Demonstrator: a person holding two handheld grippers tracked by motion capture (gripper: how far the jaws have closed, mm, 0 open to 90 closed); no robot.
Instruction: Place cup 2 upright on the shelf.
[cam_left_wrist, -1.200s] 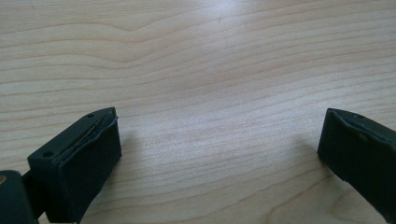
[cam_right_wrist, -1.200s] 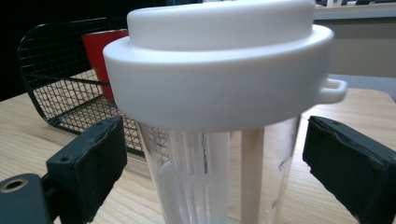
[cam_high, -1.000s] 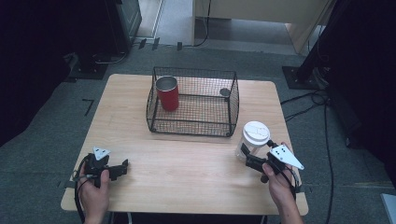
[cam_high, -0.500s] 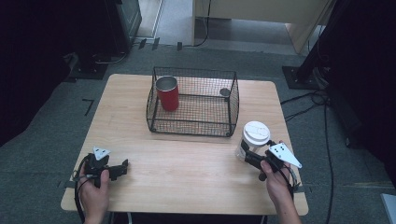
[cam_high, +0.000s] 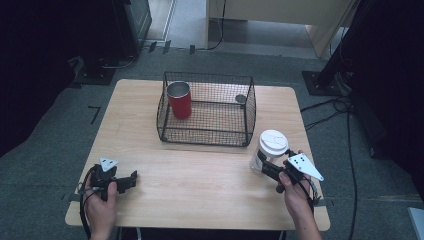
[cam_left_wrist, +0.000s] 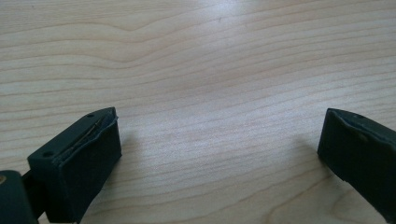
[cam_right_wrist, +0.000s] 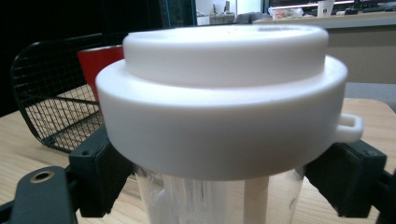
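High view and both gripper views, one moment. The right gripper (cam_high: 266, 167) had just been closing, and its two black jaws pressed on either side of the clear cup (cam_high: 270, 156) just under its white lid (cam_right_wrist: 224, 100). The cup stood upright near the right front of the wooden table (cam_high: 200, 185), just beside the front right corner of the wire basket (cam_high: 207, 107). Inside the basket, at its left rear, stood a red cup (cam_high: 179, 99); a small dark round object (cam_high: 241, 98) lay toward the right rear, too small to identify. The left gripper (cam_high: 131, 181) rested low at the table's left front, well apart from the cup, its jaws spread wide with bare wood between them in the left gripper view.
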